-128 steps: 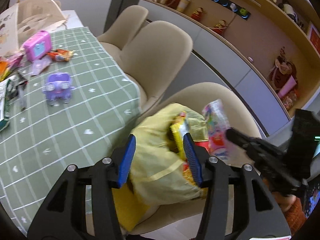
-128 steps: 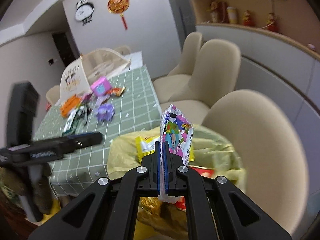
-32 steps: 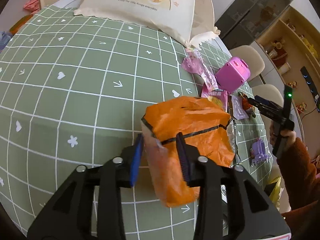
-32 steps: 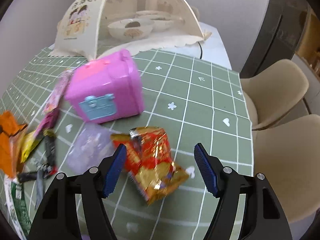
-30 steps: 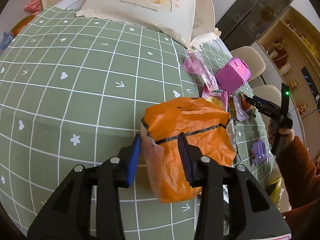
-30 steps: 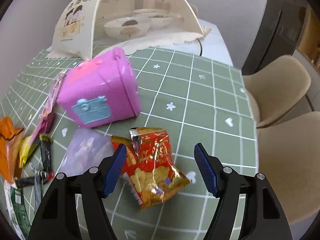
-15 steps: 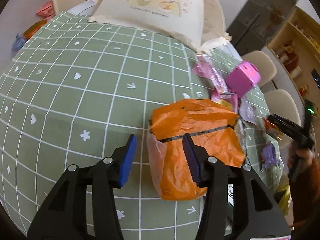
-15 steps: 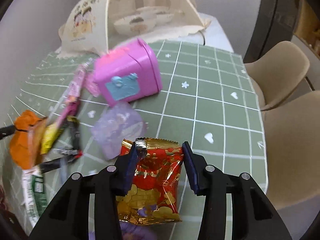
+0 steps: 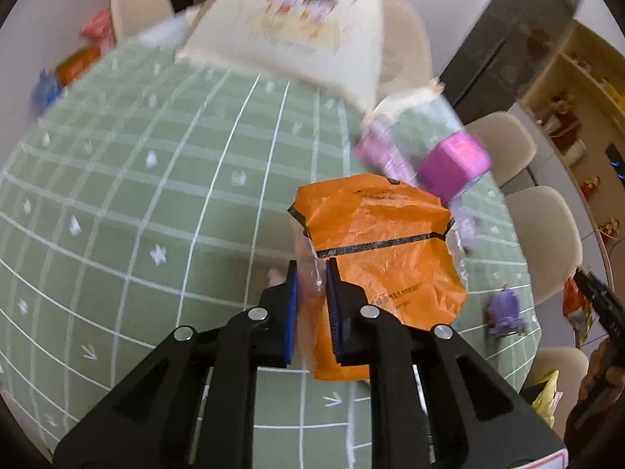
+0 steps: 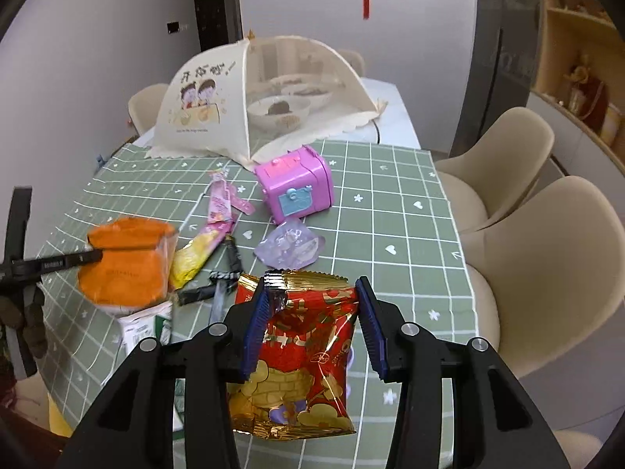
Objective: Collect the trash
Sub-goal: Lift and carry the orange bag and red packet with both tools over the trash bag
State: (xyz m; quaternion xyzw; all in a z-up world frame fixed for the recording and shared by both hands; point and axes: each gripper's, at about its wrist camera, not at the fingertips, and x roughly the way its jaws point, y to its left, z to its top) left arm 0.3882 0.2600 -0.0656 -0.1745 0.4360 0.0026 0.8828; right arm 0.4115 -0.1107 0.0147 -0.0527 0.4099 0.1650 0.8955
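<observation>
Left wrist view: the left tool (image 9: 312,269) had just drawn its jaws nearly together and pinched the clear near edge of the orange bag (image 9: 381,250), which sat just above the green checked cloth of the surface (image 9: 156,179). The picture was blurred. Beyond the bag lay a pink wrapper (image 9: 384,156) and the purple toy case (image 9: 455,166); a small purple toy (image 9: 506,312) stood near the right edge of the cloth. The mesh food cover (image 9: 308,35) stood at the far end.

Right wrist view: the right tool (image 10: 312,308) had closed in during the last second and gripped the red and gold snack packet (image 10: 300,351) by its upper part, one blue pad (image 10: 256,324) against each side; the packet hung clear of the surface (image 10: 394,211). To the left, the orange bag (image 10: 125,265) was seen with a finger of the left tool (image 10: 95,256) at its near edge. Between that bag and the red packet lay a yellow wrapper (image 10: 195,258), dark wrappers (image 10: 218,289) and a white and green packet (image 10: 146,324). A pale purple wrapper (image 10: 291,248) rested just in front of the toy case (image 10: 297,191), and the pink wrapper (image 10: 220,205) lay to its left. Bowls showed through the food cover (image 10: 218,105). Beige chairs (image 10: 535,265) stood along the right side.
</observation>
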